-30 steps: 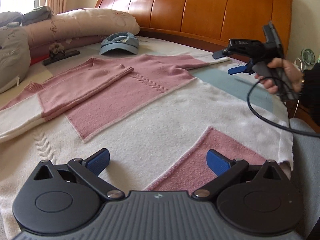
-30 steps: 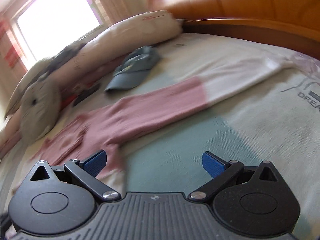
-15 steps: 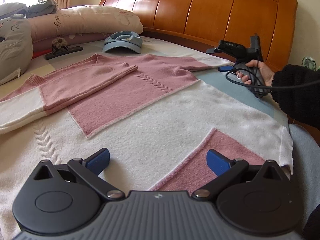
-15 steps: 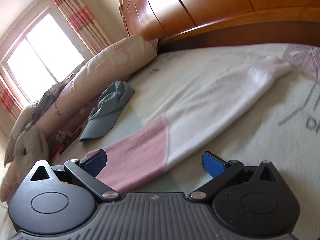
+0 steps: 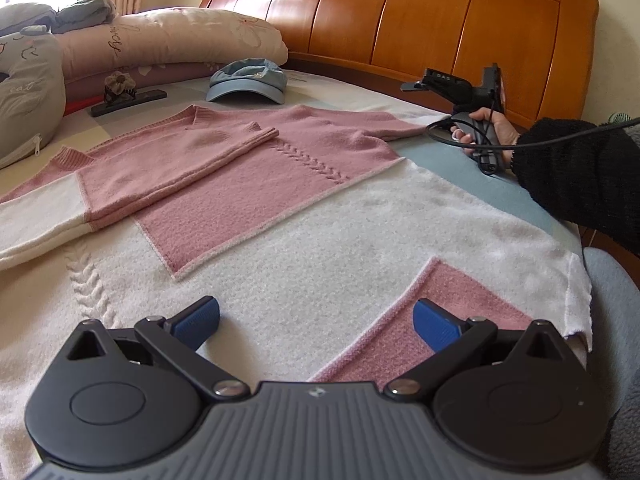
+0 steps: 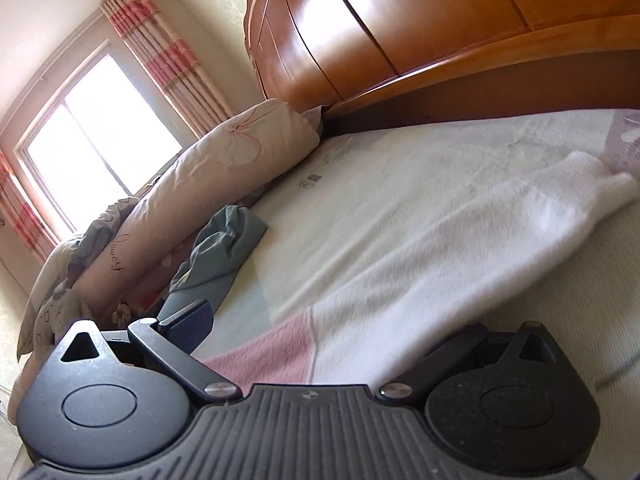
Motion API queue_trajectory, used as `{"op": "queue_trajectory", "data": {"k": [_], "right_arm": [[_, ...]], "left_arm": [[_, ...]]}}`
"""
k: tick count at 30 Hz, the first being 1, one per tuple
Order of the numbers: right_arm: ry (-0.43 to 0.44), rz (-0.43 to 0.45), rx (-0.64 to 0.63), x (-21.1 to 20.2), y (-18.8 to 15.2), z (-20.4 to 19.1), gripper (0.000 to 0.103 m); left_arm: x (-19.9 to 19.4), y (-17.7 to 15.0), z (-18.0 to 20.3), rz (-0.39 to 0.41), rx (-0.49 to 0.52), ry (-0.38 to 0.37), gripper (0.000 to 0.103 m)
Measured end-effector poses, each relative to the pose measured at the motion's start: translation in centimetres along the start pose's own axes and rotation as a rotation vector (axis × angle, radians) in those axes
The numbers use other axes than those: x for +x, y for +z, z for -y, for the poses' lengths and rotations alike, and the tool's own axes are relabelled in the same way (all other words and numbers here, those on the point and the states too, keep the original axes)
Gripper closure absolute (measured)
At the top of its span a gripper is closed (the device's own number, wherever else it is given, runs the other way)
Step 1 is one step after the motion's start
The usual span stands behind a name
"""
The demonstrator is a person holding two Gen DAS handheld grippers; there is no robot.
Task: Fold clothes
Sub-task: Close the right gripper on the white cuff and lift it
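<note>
A pink and white knit sweater (image 5: 304, 216) lies spread flat on the bed, its left sleeve (image 5: 168, 168) folded across the chest. My left gripper (image 5: 320, 316) hovers open just above the white hem area, holding nothing. A hand in a black sleeve holds my right gripper (image 5: 452, 84) low at the far right, by the sweater's other sleeve. In the right wrist view that pink-then-white sleeve (image 6: 440, 248) runs away between the fingers of the right gripper (image 6: 328, 328). Its jaws stand wide apart, and the sleeve covers the right fingertip.
A blue cap (image 5: 248, 80) and a black hair clip (image 5: 128, 98) lie beyond the collar. Pillows (image 5: 160, 40) and a grey cushion (image 5: 28, 92) line the left side. The wooden headboard (image 5: 400, 12) stands behind. The bed's edge and a person's leg (image 5: 612, 280) are at the right.
The right gripper has dropped down to the bed and closed in on the right sleeve, which now lies between its fingers. The left gripper has barely shifted.
</note>
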State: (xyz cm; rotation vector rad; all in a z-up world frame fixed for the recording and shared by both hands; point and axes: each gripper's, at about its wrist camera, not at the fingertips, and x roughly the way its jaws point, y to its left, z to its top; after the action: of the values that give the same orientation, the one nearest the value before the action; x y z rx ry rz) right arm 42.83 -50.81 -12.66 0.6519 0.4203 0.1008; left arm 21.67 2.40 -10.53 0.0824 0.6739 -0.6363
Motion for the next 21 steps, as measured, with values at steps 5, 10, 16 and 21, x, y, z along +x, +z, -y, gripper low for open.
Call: {"op": "queue_trajectory", "data": {"k": [5,10,16,21], "right_arm": [[-0.019,0.004,-0.003,1.1,0.9,-0.2,0.0],[0.029,0.045,0.008,0.1,1.3,-1.2,0.0],[0.065,0.049,-0.011,-1.1,2.2,-4.0,0.0],[0.073,0.031,-0.07,-1.5,2.6,-7.3,0.0]], "left_arm": [[-0.4,0.9,-0.8,0.017,-0.062,0.002,0.001],[-1.3,2.4,-0.9,0.036,-0.049,0.047,0.001],[-1.3,3.2,-0.9,0.05,-0.042,0.077,0.001],[-1.3,1.9,-0.8,-0.001,0.005,0.055,0.001]]}}
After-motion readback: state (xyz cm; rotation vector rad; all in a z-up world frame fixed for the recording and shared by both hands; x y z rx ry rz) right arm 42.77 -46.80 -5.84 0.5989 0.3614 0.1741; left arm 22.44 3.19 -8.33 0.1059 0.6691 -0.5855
